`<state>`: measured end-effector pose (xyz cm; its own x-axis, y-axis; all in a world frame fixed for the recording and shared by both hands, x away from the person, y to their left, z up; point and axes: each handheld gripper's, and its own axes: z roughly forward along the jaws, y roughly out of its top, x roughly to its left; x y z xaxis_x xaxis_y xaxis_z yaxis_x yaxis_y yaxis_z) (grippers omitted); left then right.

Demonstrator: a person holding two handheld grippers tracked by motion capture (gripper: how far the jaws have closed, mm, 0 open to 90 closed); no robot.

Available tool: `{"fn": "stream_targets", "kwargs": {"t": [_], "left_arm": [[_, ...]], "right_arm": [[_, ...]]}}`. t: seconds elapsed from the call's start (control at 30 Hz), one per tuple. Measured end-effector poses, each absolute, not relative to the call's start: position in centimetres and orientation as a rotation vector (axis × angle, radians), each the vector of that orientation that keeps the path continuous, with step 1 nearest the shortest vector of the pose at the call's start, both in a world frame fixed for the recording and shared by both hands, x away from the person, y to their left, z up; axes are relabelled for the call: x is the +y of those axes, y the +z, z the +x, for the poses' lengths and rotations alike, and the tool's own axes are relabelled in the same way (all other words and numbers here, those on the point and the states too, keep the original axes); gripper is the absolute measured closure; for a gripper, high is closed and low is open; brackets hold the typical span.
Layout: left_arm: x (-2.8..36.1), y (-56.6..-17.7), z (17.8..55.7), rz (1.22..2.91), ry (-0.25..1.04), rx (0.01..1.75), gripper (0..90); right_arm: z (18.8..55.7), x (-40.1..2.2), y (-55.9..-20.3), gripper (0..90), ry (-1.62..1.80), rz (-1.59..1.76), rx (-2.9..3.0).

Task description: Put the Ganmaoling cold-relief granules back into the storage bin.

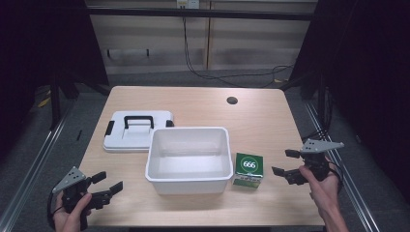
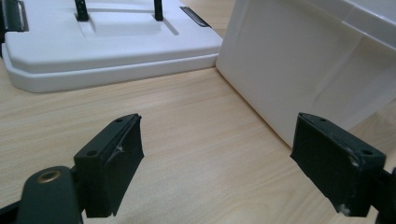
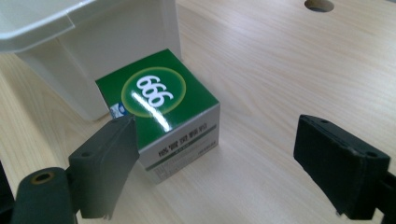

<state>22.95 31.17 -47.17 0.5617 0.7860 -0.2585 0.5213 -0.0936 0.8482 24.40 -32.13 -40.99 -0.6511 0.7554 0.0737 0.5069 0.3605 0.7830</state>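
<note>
Here both grippers' fingers gape empty, the white bin (image 1: 187,154) between lid (image 1: 138,130) and green box (image 1: 248,169).

High view looks forward and down over the whole table (image 1: 270,116), while the left gripper view sits low by the white bin (image 2: 299,65) and the right gripper view crowds the green box (image 3: 159,100), bin shared throughout.

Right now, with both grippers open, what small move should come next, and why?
Probably ease the right gripper forward so its fingers straddle the green box. That box sits on the table beside the empty white tub, just ahead of the open gripper, nearer one side, so a slight shift toward it seems needed. The left gripper faces only bare table.
</note>
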Motion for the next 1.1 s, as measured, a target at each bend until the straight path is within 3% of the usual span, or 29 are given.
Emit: {"fn": "stream_targets", "kwargs": {"t": [0.27, 1.1], "left_arm": [[31.2, -47.2, 22.9, 1.763, 0.312, 1.089, 16.1], [31.1, -47.2, 22.9, 1.763, 0.311, 1.086, 16.1]], "right_arm": [[25.4, -31.3, -39.7, 16.5, 1.075, 1.057, 2.418], [28.8, -26.9, -37.3, 13.4, 0.829, 0.840, 2.709]]}}
